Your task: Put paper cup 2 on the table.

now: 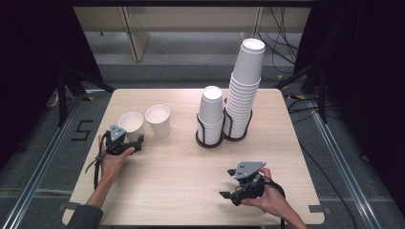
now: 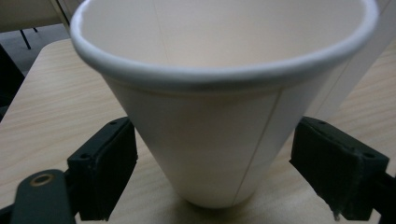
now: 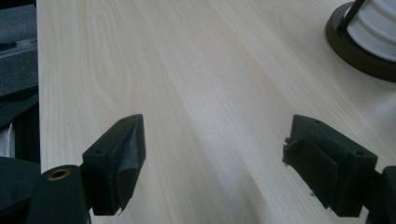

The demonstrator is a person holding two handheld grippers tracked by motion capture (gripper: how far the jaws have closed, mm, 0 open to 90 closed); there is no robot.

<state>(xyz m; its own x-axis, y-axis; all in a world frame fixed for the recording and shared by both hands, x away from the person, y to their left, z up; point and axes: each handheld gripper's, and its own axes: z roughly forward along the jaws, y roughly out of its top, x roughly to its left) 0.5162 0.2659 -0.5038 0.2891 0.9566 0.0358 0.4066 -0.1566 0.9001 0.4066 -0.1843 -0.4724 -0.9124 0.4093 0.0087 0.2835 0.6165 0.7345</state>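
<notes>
White paper cup [image 2: 219, 116], upright near bench [image 1: 191, 162] left edge, just beside second white paper cup [image 1: 158, 120]. Probably light, thin-walled, easily crushed; best taken low on tapered wall. Left gripper [image 1: 130, 144] fingers [image 2: 105, 165] flanking lower wall, contact unclear. Right gripper [image 1: 229, 183] fingers wide open, empty.

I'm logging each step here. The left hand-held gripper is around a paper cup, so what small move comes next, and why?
Probably lift it slightly. The left hand-held gripper has both pads against the paper cup, which still stands on the table.
</notes>
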